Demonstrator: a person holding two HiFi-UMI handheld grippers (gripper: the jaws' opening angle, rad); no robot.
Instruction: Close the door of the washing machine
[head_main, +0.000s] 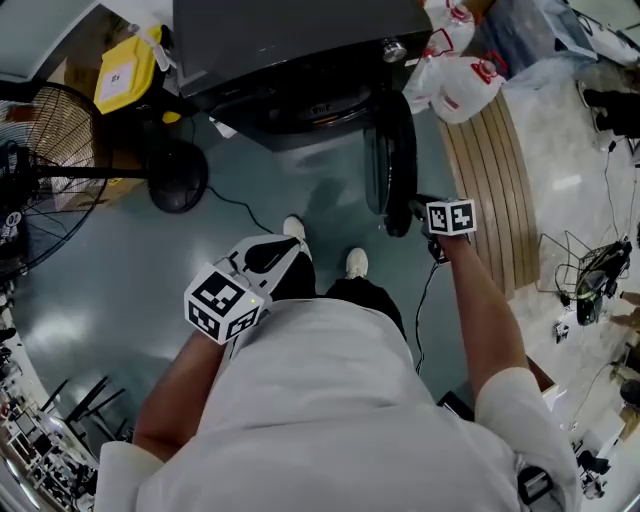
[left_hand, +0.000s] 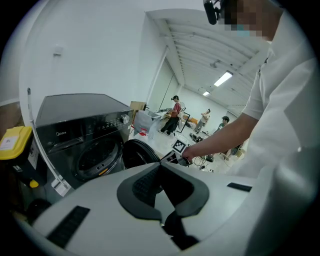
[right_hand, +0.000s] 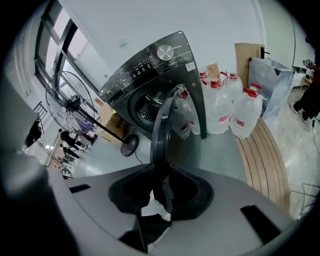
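Fingers (right_hand: 191, 195) of right gripper (right_hand: 161, 185) clasp the free rim, the best hold, of the round dark-glass door (right_hand: 161, 125), probably stiff and heavy; left gripper (left_hand: 163, 195) gapes empty.

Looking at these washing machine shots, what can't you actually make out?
- What is in the drum: right gripper view, the open door covers part of it; left gripper view, too dark.
- Print on the control panel: too small in both gripper views.
- The label on the yellow container: head view, too small.
- The door's lower part: right gripper view, hidden behind the right gripper.
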